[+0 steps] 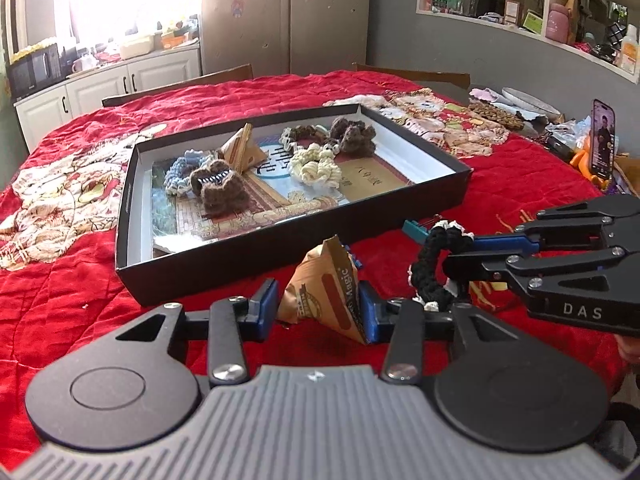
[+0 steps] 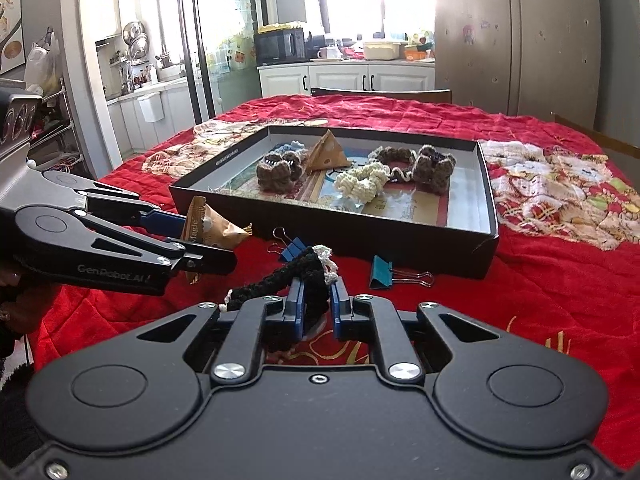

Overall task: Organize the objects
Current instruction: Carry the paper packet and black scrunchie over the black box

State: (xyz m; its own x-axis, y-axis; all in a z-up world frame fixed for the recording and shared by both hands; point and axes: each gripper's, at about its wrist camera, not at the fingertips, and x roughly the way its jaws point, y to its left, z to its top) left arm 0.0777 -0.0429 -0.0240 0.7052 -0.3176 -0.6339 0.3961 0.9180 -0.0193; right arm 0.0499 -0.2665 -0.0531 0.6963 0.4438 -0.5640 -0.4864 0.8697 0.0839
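Note:
A shallow black box (image 1: 288, 240) (image 2: 328, 228) lies on the red cloth and holds several crocheted scrunchies (image 1: 312, 166) (image 2: 362, 180) and a brown triangular packet (image 1: 240, 150) (image 2: 326, 154). My left gripper (image 1: 318, 306) (image 2: 208, 240) is shut on another brown triangular snack packet (image 1: 326, 288) (image 2: 208, 226) just in front of the box. My right gripper (image 2: 316, 304) (image 1: 436, 248) is shut on a black crocheted scrunchie (image 2: 296, 276) (image 1: 432, 264) with white trim, beside the left gripper.
A blue binder clip (image 2: 290, 248) and a teal binder clip (image 2: 382, 273) lie on the cloth before the box. A phone (image 1: 603, 140) stands at the right among clutter. Wooden chairs (image 1: 180, 84) stand at the far table edge.

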